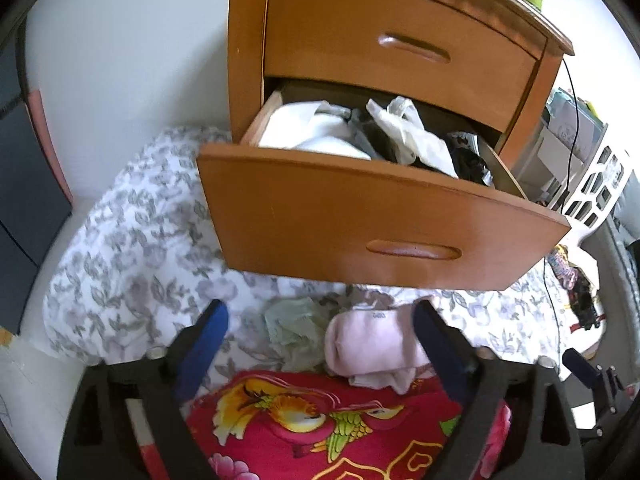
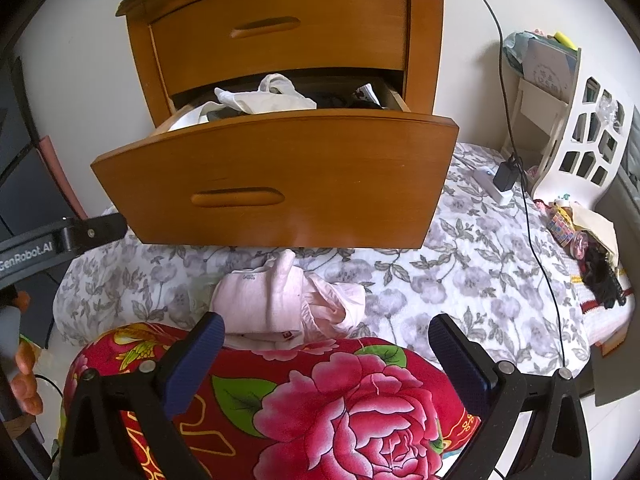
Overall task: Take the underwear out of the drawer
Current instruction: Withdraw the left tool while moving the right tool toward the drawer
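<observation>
Pink underwear (image 1: 372, 344) lies dropped on the bed (image 1: 132, 240), both tools spread and empty: left tool (image 1: 320, 320), right tool (image 2: 326, 334); next, reach into the open drawer (image 1: 380, 216) for another piece.

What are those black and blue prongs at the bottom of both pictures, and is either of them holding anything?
No robot: a person holds two hand grippers, each with a camera looking along its fingers. One picture is from the left gripper, the other from the right gripper. Both stand open and empty. Ahead is a wooden nightstand with its lower drawer pulled out, clothes heaped inside. On the flowered bedding beneath lie a pink garment and a pale green one, beside a red floral quilt.
</observation>
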Motion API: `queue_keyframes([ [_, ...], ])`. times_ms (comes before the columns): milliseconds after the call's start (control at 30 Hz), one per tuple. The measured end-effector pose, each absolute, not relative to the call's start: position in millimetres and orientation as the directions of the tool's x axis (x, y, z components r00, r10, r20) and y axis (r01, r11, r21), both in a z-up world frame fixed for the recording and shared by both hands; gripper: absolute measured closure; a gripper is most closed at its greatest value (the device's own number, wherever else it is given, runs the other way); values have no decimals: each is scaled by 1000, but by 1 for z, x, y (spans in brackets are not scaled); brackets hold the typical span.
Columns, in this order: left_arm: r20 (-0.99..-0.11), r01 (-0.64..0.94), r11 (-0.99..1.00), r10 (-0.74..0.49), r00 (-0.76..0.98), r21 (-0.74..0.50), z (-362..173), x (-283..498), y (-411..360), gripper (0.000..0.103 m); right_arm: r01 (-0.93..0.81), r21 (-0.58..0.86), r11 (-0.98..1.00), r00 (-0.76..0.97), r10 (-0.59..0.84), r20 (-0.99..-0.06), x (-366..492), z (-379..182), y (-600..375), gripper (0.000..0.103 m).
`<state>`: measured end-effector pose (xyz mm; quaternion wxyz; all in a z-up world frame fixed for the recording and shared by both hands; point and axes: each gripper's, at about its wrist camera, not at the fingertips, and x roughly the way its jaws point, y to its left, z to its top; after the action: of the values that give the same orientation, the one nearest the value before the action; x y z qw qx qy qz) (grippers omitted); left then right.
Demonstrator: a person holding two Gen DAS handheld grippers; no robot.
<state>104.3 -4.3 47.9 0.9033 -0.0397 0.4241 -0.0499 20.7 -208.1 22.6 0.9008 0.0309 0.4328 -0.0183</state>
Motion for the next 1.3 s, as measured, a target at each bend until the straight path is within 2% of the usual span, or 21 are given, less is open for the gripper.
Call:
queue_keyframes([
  [367,-703,21,997,-69,707,-77,54,101,2,3,39,21,999,612,-7,-791,23,17,-201,0],
  [1000,-586,24,993,-88,805,-115,49,103,14,3,23,27,999,623,7,-782,37,12,-199,0],
  [1300,-596,49,985,-138,791,-164,45,106,18,3,-7,42,999,609,38,-792,48,11,-196,0],
])
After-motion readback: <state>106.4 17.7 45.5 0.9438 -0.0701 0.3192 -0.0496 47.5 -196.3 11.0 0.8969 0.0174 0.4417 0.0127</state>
